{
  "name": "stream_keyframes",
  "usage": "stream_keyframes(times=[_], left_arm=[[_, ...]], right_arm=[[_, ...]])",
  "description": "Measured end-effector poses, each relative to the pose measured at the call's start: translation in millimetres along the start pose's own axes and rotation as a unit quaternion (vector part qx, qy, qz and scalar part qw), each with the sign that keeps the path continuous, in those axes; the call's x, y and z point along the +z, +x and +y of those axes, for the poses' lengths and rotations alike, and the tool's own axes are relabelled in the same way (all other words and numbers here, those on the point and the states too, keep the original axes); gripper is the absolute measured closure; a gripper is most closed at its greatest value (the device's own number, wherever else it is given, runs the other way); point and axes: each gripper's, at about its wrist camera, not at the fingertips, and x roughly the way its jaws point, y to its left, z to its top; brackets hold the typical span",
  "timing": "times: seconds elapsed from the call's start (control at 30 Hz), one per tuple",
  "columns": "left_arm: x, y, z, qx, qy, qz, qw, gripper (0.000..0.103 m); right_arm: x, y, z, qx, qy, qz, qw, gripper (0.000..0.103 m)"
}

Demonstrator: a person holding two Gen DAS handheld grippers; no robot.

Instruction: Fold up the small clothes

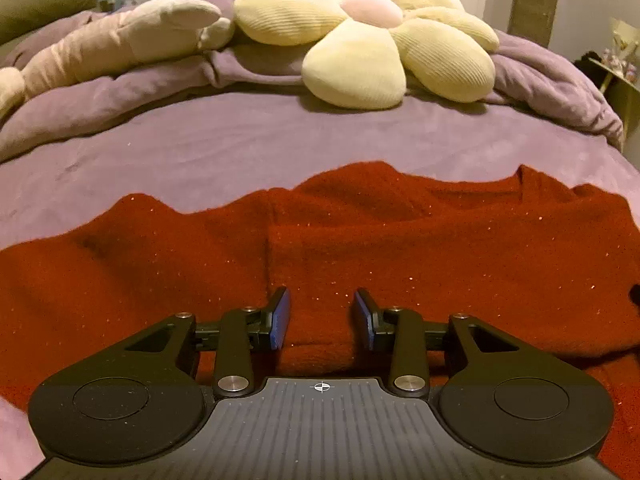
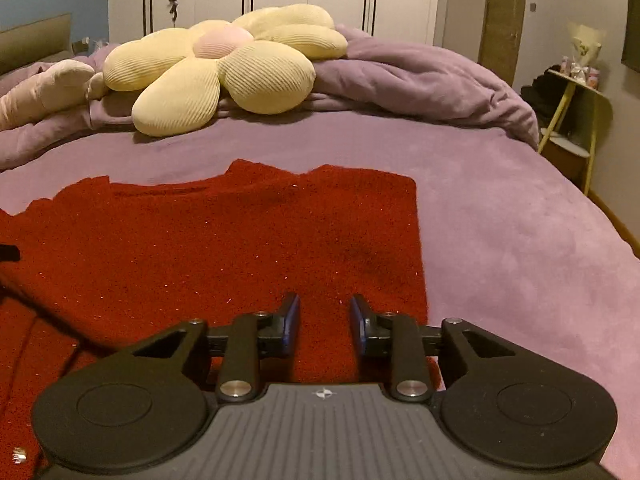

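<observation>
A red glittery knitted garment (image 1: 400,240) lies spread on the purple bed; it also shows in the right wrist view (image 2: 200,240). My left gripper (image 1: 322,300) is open and empty, low over the garment's near part, beside a vertical fold line. My right gripper (image 2: 325,304) is open and empty, low over the garment near its right edge (image 2: 418,240). A dark tip of the left gripper shows at the left edge of the right wrist view (image 2: 8,252).
A yellow flower-shaped cushion (image 1: 372,40) and a pale plush toy (image 1: 120,46) lie on the rumpled purple duvet (image 2: 420,76) at the far side of the bed. A side table with yellow legs (image 2: 572,120) stands right of the bed. White wardrobes are behind.
</observation>
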Motion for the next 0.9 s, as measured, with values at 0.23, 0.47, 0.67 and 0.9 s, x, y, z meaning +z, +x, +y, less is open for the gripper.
stream_keyframes(times=[0.23, 0.47, 0.67, 0.9], left_arm=[[-0.8, 11.2, 12.6, -0.003, -0.027, 0.013, 0.9995, 0.057], [-2.6, -9.4, 26.3, -0.032, -0.072, 0.006, 0.9969, 0.059], [-5.7, -11.8, 23.7, -0.031, -0.058, 0.012, 0.9977, 0.056], [-12.6, -11.2, 40.9, -0.023, -0.091, 0.023, 0.9953, 0.013]], right_arm=[[-2.3, 21.5, 2.3, -0.030, -0.047, -0.014, 0.998, 0.077], [-0.2, 3.1, -0.6, -0.010, -0.031, -0.009, 0.999, 0.070], [-18.5, -16.5, 8.1, 0.005, -0.046, -0.008, 0.999, 0.070], [-19.0, -17.3, 23.6, -0.020, -0.100, 0.002, 0.995, 0.068]])
